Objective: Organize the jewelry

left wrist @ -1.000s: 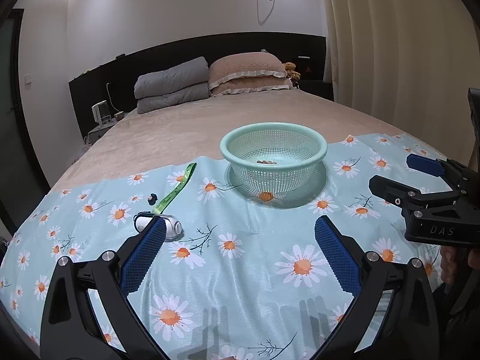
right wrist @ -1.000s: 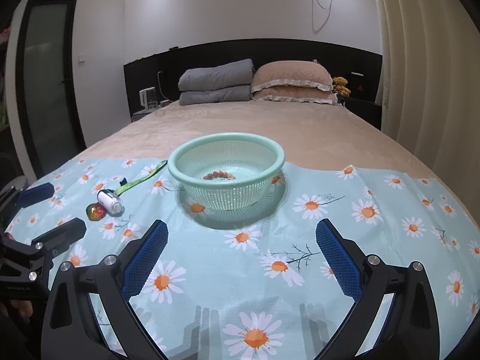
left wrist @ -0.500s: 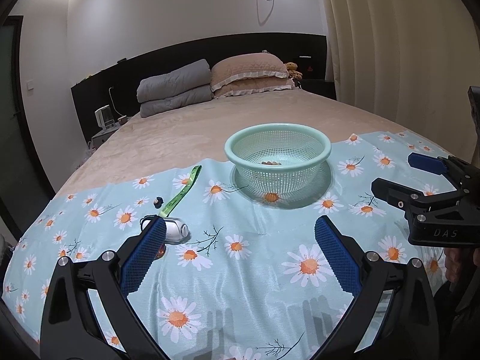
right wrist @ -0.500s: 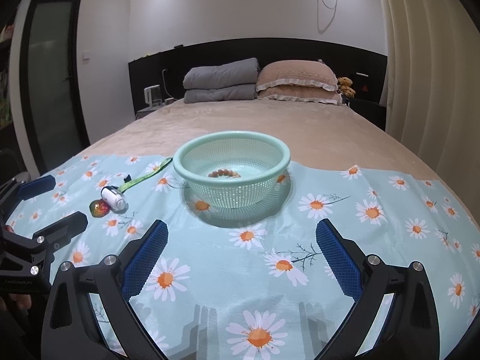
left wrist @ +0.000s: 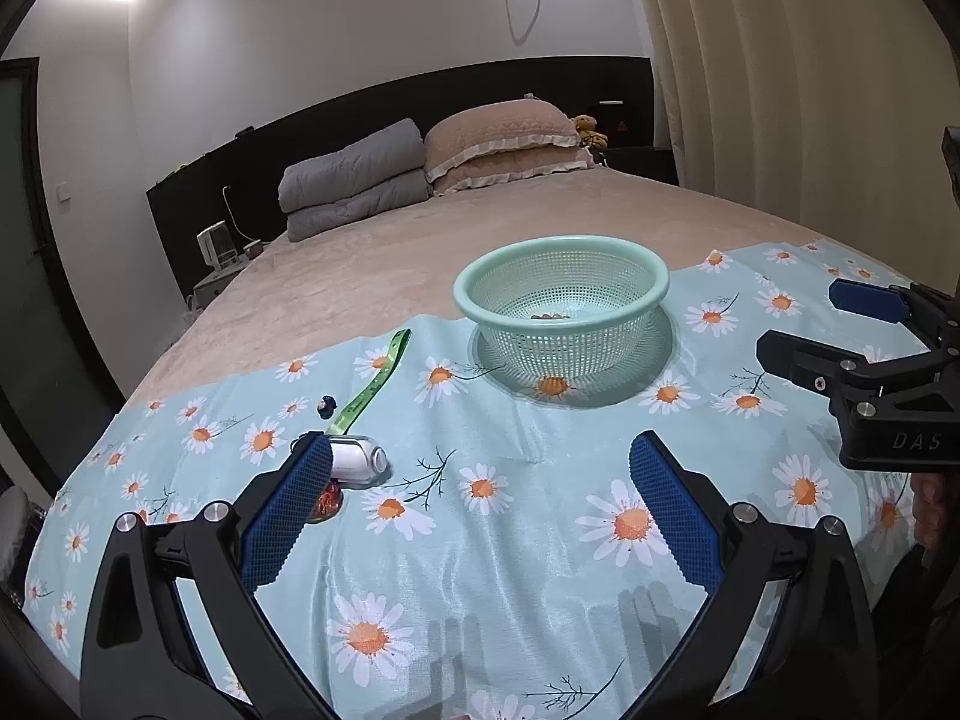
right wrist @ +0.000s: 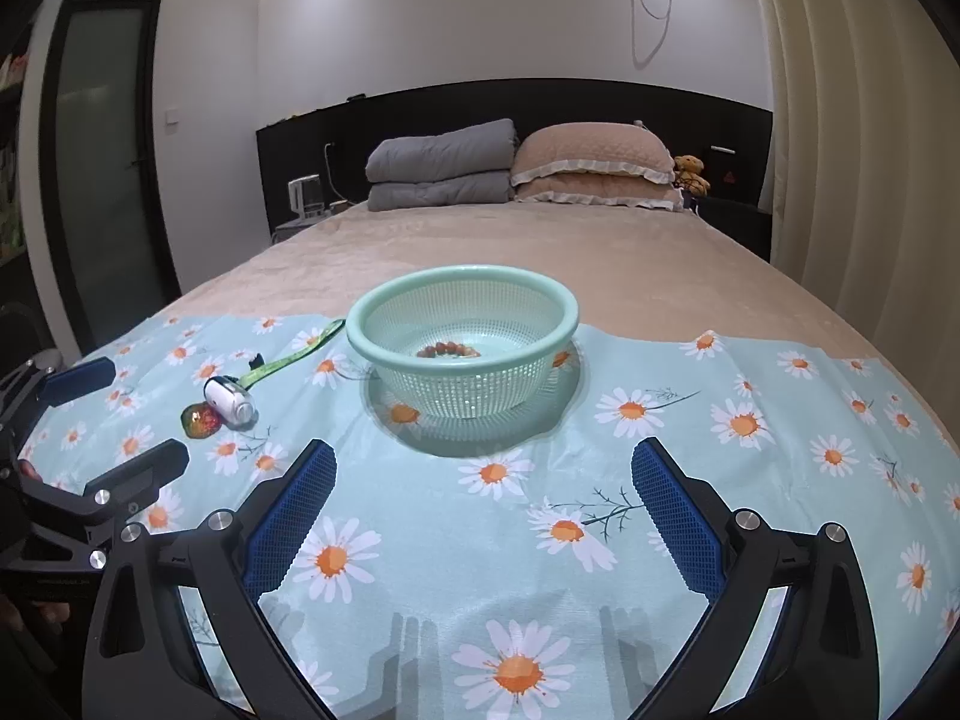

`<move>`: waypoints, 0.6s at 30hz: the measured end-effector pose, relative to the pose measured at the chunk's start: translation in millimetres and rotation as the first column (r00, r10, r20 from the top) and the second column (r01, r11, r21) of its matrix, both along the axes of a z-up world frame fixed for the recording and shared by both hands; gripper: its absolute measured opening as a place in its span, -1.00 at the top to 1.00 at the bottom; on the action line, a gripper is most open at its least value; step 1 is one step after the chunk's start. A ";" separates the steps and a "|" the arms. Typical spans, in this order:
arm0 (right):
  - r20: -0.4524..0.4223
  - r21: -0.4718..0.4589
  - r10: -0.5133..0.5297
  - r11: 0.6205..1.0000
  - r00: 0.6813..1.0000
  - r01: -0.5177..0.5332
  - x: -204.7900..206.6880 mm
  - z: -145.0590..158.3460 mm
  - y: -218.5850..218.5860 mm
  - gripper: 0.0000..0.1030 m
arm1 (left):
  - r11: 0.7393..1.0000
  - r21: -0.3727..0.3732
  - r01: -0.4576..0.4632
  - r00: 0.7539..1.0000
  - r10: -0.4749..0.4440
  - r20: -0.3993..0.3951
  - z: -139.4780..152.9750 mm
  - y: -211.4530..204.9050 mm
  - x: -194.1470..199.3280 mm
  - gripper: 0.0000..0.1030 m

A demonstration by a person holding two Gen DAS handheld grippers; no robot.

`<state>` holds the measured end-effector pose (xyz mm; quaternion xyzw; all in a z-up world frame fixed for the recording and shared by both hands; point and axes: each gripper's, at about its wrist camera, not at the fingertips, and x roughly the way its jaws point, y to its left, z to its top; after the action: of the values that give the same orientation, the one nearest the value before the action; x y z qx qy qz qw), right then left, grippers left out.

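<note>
A mint green mesh basket (left wrist: 654,291) (right wrist: 366,336) stands on the daisy cloth with a brown bead bracelet (right wrist: 449,350) (left wrist: 549,317) inside. To its left lie a white item on a green strap (left wrist: 359,457) (right wrist: 228,398), a red-orange gem (right wrist: 200,419) (left wrist: 325,503) and a small dark piece (left wrist: 326,404). My left gripper (left wrist: 480,513) is open and empty above the cloth, its left finger beside the white item. My right gripper (right wrist: 483,519) is open and empty in front of the basket.
The light blue daisy cloth (left wrist: 528,546) (right wrist: 750,450) covers the foot of a beige bed. Grey folded quilts (right wrist: 441,165) and beige pillows (right wrist: 594,168) lie at the headboard. Curtains hang at the right. The right gripper shows in the left wrist view (left wrist: 828,330).
Both grippers have drawn back and up slightly, so the basket and small items look farther. The gem now shows beside the left finger. Both jaws stay open.
</note>
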<state>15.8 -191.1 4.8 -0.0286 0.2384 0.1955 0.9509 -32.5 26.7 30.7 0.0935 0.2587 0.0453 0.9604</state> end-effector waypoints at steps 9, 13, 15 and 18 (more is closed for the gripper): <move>-0.001 0.008 0.002 1.000 1.000 -0.002 -0.6 0.0 -2.8 -0.85 | 1.000 0.009 0.023 1.000 -0.023 0.002 -0.8 -3.1 -1.3 -0.89; -0.002 0.013 0.009 1.000 1.000 -0.009 -0.7 0.2 -3.4 -0.85 | 1.000 0.011 0.021 1.000 -0.021 -0.002 -1.7 -3.8 -0.6 -0.89; -0.001 0.015 0.010 1.000 1.000 -0.010 -1.2 0.6 -4.0 -0.85 | 1.000 0.007 0.020 1.000 -0.020 -0.003 -1.8 -3.1 -0.5 -0.89; -0.003 0.016 0.011 1.000 1.000 -0.011 -1.3 0.7 -4.7 -0.85 | 1.000 0.003 0.015 1.000 -0.015 -0.009 -1.9 -1.7 0.7 -0.89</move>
<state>14.5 -195.7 5.4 -0.0218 0.2379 0.2025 0.9497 -31.8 25.0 28.8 0.0970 0.2620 0.0379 0.9594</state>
